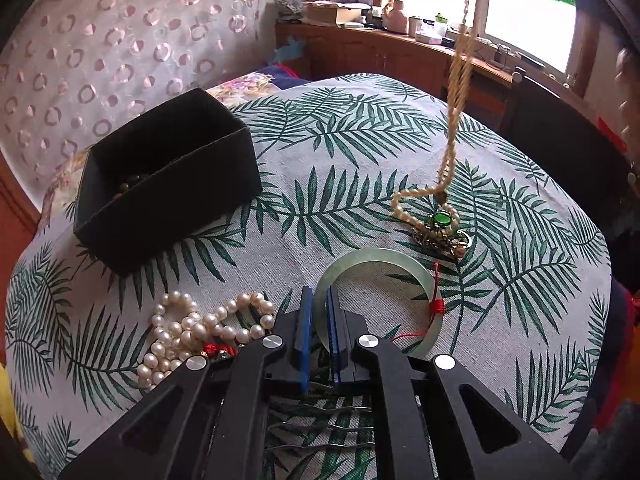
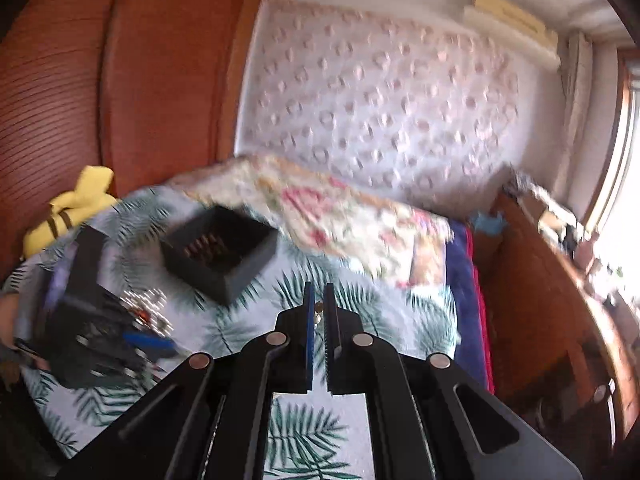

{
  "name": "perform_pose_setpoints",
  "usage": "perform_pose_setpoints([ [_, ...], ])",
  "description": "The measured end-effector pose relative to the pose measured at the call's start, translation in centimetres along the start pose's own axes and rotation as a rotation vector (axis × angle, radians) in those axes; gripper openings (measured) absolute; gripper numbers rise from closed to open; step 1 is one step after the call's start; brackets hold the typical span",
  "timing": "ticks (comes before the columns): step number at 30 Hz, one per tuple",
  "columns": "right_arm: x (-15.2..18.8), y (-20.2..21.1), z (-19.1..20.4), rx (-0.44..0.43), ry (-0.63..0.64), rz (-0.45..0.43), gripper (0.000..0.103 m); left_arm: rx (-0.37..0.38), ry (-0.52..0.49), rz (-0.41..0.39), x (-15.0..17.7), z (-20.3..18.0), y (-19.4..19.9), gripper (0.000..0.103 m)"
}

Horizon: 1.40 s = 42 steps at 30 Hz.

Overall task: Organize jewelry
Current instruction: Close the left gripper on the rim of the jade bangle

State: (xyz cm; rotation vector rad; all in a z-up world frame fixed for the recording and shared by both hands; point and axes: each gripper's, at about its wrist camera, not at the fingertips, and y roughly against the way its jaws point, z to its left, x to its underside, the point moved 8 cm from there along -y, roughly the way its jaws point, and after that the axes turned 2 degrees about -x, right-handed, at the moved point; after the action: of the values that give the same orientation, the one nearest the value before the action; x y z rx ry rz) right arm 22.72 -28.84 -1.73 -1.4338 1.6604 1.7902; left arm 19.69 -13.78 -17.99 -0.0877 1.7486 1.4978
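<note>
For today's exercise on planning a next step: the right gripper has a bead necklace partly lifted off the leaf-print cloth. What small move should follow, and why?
Probably raise the right gripper further. The bead necklace hangs taut from it, yet its lower loop and green pendant lie on the cloth, away from the black box, so carrying it sideways now would drag it.

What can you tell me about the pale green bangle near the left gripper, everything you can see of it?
The bangle is a flat, pale green ring, jade-like and smooth. It lies flat on the leaf-print cloth. A red cord is knotted around its right side, its loose end trailing across the opening. The left gripper straddles its near-left rim, blue pads on either side, nearly closed on it. Its near edge is hidden behind the gripper. The gold and green jewelry pile lies just beyond, apart from it.
</note>
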Motion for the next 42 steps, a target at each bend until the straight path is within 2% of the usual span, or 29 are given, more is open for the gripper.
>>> perform_pose_setpoints([
  [7, 0.5, -0.1, -1.4, 0.049, -0.021, -0.034, 0.005, 0.001, 0.003, -0.011, 0.1, -0.1, 0.2, 0.006],
  [9, -0.5, 1.0, -1.5, 0.059, -0.02, -0.073, 0.005, -0.003, 0.005, -0.021, 0.0, -0.2, 0.4, 0.006],
  [16, -5.0, 6.3, 0.8, 0.01, 0.037, -0.215, 0.005, -0.011, 0.004, -0.054, -0.5, -0.4, 1.5, 0.006],
  [24, -7.9, 8.9, 2.0, -0.015, 0.065, -0.265, 0.005, -0.009, 0.02, -0.089, -1.0, 0.0, 2.9, 0.006],
  [30, -7.5, 7.7, 2.1, -0.028, 0.057, -0.214, 0.005, -0.014, 0.033, -0.106, -0.9, 0.8, 3.9, 0.006],
  [34, -5.7, 3.7, 1.7, -0.013, 0.042, -0.126, 0.005, -0.019, 0.044, -0.109, -0.7, 1.3, 4.0, 0.006],
  [38, -2.9, -1.3, -0.4, 0.034, -0.002, -0.022, 0.005, -0.023, 0.056, -0.114, -0.5, 1.8, 4.1, 0.006],
  [42, -0.5, -4.1, -2.5, 0.081, -0.058, 0.035, 0.005, -0.025, 0.065, -0.116, -0.4, 2.1, 4.2, 0.006],
])
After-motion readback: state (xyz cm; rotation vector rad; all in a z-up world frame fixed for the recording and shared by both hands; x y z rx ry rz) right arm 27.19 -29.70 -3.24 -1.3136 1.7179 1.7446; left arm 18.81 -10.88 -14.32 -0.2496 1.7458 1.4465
